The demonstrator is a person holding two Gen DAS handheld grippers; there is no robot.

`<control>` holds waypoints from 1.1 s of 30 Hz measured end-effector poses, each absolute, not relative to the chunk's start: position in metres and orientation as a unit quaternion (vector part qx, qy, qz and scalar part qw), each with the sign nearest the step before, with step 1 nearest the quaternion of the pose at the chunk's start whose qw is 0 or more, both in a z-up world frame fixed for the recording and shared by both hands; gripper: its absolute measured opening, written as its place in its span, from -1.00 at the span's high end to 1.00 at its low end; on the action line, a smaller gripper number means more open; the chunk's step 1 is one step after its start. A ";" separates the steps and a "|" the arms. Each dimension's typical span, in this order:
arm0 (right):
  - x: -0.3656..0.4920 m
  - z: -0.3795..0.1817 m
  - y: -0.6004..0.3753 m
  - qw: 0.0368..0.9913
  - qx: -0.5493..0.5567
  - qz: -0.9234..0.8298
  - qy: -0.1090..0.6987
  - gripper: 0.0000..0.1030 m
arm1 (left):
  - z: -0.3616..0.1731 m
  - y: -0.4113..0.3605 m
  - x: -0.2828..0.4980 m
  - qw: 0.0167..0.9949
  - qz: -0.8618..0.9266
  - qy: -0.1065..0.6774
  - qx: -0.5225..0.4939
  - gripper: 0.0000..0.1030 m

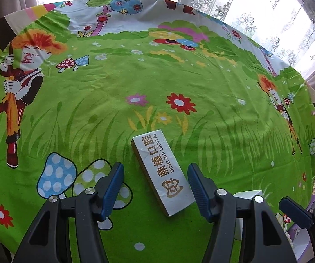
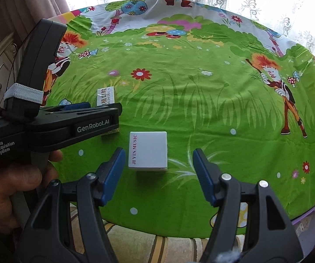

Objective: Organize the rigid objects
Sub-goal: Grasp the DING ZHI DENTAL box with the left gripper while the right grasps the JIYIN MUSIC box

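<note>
My left fingers [image 1: 122, 186] stand wide apart with the long silver box [image 1: 160, 173] slanting up the gap in the lower centre of the left wrist frame, bare cloth on either side of it; beyond it the whole upper half of the bench [image 1: 113, 76] is flat cloth. In the right wrist frame the white cube box [image 2: 148, 150] sits between my right fingers [image 2: 203, 175] without touching. My left gripper [image 2: 54, 122] crosses the left side, close to the cube.

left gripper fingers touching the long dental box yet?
Apart. The left wrist view shows green tablecloth between the long box and each of the open left gripper fingers.
</note>
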State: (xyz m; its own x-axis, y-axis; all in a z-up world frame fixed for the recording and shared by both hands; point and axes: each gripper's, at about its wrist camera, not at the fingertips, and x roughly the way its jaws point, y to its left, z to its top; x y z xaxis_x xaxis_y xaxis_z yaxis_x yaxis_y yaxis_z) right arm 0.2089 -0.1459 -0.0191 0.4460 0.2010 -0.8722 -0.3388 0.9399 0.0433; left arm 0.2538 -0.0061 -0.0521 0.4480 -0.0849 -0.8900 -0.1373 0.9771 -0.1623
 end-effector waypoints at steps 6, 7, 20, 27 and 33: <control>0.215 -0.030 -0.141 0.839 -0.069 0.164 0.515 -0.34 | -0.054 -0.017 0.253 0.850 0.020 0.524 -0.056 -0.16; 0.216 -0.033 -0.141 0.836 -0.069 0.165 0.518 -0.34 | -0.054 -0.018 0.252 0.850 0.023 0.523 -0.048 -0.07; 0.225 -0.057 -0.137 0.826 -0.076 0.151 0.537 -0.34 | -0.053 -0.013 0.248 0.856 0.022 0.514 -0.038 0.38; 0.226 -0.065 -0.137 0.823 -0.081 0.142 0.545 0.01 | -0.052 -0.011 0.241 0.856 0.012 0.514 -0.055 0.38; 0.222 -0.065 -0.139 0.826 -0.081 0.139 0.540 0.11 | -0.048 -0.013 0.236 0.859 0.007 0.508 -0.056 0.38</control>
